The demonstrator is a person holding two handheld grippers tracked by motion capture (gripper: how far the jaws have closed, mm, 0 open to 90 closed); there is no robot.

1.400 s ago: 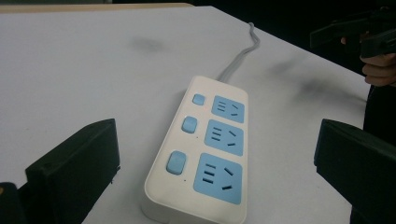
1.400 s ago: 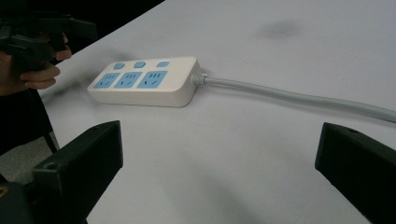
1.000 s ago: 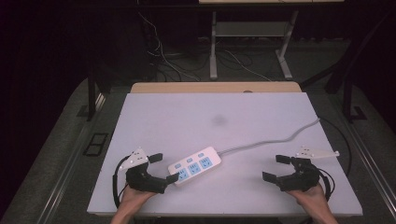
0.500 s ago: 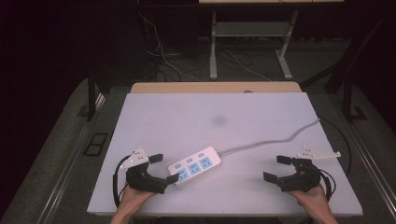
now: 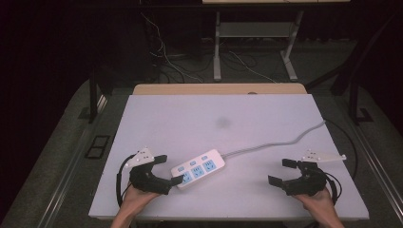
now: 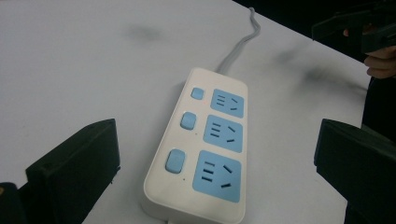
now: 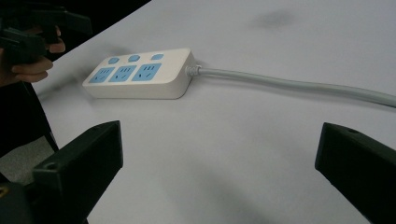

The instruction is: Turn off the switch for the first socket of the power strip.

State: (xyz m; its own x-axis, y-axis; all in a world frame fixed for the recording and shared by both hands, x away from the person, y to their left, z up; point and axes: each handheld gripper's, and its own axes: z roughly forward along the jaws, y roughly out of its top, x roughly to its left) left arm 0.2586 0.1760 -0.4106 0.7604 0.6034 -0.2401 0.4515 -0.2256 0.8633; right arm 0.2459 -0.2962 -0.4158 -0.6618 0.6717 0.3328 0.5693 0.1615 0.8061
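A white power strip (image 5: 198,168) with three blue sockets and three blue switches lies flat near the front of the white table (image 5: 190,118). Its grey cable (image 5: 280,142) snakes away to the table's right edge. My left gripper (image 5: 167,170) is open at the strip's near end, one jaw on either side and neither touching it. In the left gripper view the strip (image 6: 205,144) lies between the two spread jaws. My right gripper (image 5: 281,172) stands open over bare table at the front right, well apart from the strip (image 7: 140,74) and the cable (image 7: 289,86).
A faint grey smudge (image 5: 222,122) marks the middle of the table. A wooden strip (image 5: 218,89) runs along the far edge. Beyond it, loose cables (image 5: 166,61) and metal desk legs (image 5: 217,52) stand on the dark floor. The person's other hand (image 7: 28,51) shows at the far left.
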